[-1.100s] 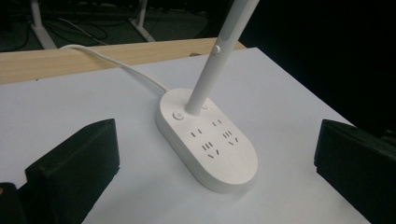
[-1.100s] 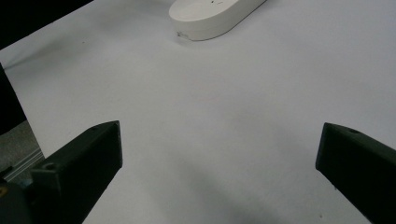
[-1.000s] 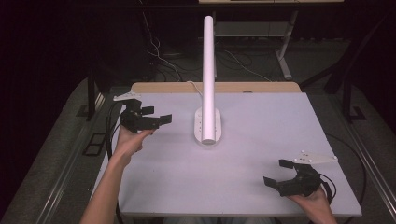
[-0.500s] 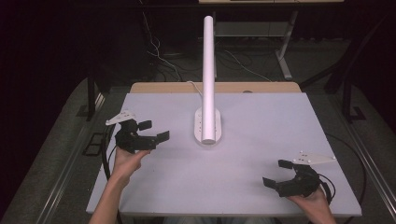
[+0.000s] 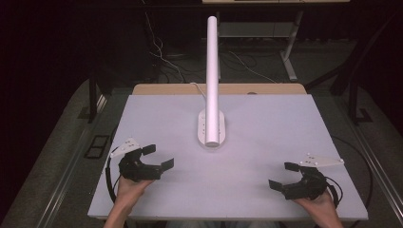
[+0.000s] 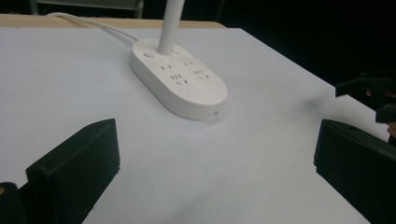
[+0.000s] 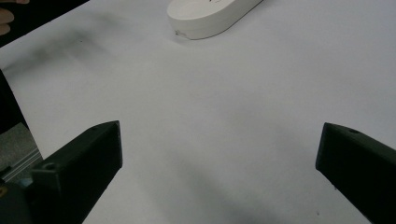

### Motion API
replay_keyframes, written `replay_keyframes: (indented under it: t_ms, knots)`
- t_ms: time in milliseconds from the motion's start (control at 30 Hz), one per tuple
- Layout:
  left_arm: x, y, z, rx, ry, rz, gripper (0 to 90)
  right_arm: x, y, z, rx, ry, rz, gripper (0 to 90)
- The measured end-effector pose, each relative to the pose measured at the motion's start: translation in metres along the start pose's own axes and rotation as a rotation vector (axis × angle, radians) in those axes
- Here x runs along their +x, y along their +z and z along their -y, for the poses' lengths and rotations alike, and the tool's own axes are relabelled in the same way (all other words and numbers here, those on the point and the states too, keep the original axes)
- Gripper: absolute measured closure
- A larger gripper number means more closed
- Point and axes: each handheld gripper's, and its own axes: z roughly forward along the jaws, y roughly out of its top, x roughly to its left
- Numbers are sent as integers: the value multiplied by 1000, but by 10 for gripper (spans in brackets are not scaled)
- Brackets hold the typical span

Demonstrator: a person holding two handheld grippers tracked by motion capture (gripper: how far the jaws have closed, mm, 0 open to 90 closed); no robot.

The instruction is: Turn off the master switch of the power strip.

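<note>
White power strip (image 5: pixel 211 127) lies well ahead of both grippers' wide jaws.

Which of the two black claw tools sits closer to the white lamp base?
The left gripper; it is slightly nearer the white oval lamp base than the right gripper.

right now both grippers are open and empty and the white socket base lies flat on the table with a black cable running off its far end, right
Not quite: the cable is white, not black, as the left gripper view shows. The rest holds: left gripper and right gripper are open and empty, and the socket base lies flat on the table.
</note>
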Motion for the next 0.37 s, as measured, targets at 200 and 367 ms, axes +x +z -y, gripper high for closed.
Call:
replay_keyframes:
  t_ms: [200, 367]
  knots:
    - [-4, -2, 13, 18, 25, 13, 0, 1, 0, 0, 2, -3, -4, 0]
    - [-3, 0, 23, 45, 23, 26, 0, 0, 1, 0, 2, -4, -4, 0]
